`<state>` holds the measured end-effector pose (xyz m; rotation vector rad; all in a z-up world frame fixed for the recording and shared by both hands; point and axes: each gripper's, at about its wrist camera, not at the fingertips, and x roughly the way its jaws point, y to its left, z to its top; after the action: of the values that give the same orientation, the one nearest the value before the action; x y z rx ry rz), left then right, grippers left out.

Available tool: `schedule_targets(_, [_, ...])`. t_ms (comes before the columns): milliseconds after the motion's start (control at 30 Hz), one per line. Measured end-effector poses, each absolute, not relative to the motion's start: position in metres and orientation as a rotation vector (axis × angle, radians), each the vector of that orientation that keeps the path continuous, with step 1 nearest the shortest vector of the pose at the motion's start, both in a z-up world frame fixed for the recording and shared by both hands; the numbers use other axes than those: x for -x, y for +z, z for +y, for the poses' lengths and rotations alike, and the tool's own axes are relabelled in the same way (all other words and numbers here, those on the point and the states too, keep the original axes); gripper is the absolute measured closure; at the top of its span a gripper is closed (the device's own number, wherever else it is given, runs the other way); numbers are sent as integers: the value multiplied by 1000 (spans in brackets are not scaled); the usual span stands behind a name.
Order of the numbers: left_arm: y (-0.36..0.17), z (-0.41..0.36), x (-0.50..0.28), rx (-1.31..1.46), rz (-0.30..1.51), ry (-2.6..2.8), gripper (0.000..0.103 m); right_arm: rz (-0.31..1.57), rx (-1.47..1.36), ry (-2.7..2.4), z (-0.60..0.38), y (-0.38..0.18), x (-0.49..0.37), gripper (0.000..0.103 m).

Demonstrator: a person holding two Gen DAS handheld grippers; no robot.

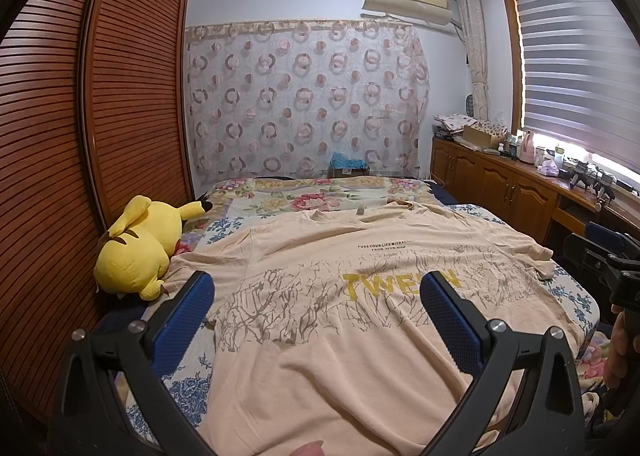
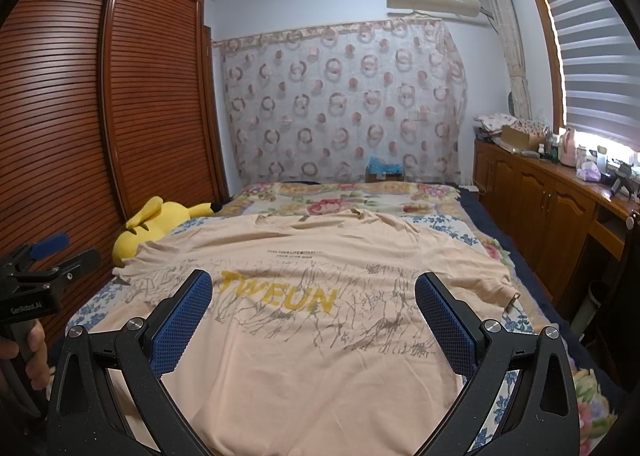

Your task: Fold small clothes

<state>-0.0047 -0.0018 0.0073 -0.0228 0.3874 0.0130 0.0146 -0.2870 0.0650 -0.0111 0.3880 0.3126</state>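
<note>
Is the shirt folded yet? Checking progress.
Spread flat: the shirt lies open on the bed, print up, both sleeves out, no fold.

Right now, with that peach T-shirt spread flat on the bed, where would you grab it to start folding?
Pinch the peach printed T-shirt at a sleeve edge, the right sleeve with the open right claw, coming in low from that side. The shirt lies flat, so only its edges and corners give cloth to pinch.

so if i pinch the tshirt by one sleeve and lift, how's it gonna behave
The tshirt will probably sag and drape: it lies limp, with soft wrinkles near the collar. It looks thin and light, so one open gripper should lift it, though the rest may drag across the bedspread. It could brush the plush, which touches its sleeve edge.
</note>
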Motion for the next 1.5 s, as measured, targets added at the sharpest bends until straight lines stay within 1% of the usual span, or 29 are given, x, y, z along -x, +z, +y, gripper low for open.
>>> schedule_targets(333, [19,-4,8,23,381,10,0,388,11,313,-287,65,-14,0])
schedule_targets(967, [16,-2,7,23,377,9,0,388,10,314,-287,64,-14,0])
schedule_targets(1267, [6,0,-1,23,405,17,0,399,9,313,-283,58,-18,0])
schedule_targets(1500, [-17,17,-13,46,439,47,0,370,62,305,-267,54,-24,0])
